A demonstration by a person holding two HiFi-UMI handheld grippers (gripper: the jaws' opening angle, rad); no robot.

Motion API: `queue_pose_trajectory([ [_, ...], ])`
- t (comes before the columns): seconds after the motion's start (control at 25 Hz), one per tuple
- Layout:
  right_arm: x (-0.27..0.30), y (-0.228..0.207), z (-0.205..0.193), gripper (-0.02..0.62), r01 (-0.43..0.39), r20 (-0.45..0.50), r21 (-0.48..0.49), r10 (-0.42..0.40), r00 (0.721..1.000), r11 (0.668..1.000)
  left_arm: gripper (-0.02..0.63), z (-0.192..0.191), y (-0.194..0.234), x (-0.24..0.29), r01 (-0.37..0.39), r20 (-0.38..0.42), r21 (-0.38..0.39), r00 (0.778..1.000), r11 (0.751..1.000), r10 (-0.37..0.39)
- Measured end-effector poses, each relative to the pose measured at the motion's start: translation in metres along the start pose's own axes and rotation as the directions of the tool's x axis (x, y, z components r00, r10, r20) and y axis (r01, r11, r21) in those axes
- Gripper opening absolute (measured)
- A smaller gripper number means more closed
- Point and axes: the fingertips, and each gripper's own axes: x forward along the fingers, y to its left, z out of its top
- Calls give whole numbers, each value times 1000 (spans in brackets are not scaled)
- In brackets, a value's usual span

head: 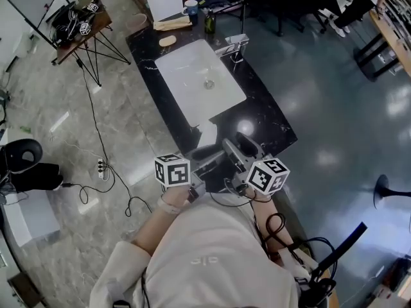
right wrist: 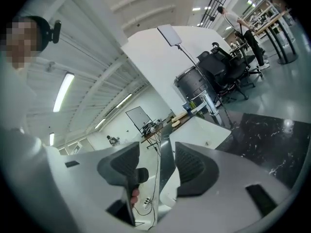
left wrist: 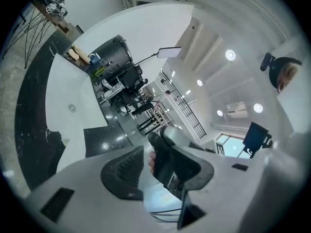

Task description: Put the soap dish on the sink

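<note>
A white sink is set in a black marble counter. At its far end lies a beige oval piece; I cannot tell if that is the soap dish. A small white squarish piece lies on the counter at the sink's near edge. Both grippers are held side by side at the counter's near end, above it and pointing along it. My left gripper is open and holds nothing. My right gripper is open too, with only the other gripper's handle seen past its jaws.
A chrome faucet stands on the sink's right side. A wooden board, a mug and a dark bottle sit at the counter's far end. A tripod table and a cabled power strip are on the floor left.
</note>
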Motion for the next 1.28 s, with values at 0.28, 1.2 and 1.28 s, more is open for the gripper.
queue_pose_trajectory([
  [0.28,-55,-30,16,143,31,164,63,-41,986,998,175,-24,-21,39,33,-90,42,996,999,-29],
  [1.2,-117,-81,15,87,94,297,244,-167,940,965,112,-28,-21,72,54,-109,58,993,997,-48],
  [1.28,-117,-83,13,61,114,289,241,-184,939,964,107,-28,-18,70,54,-104,55,993,997,-48],
])
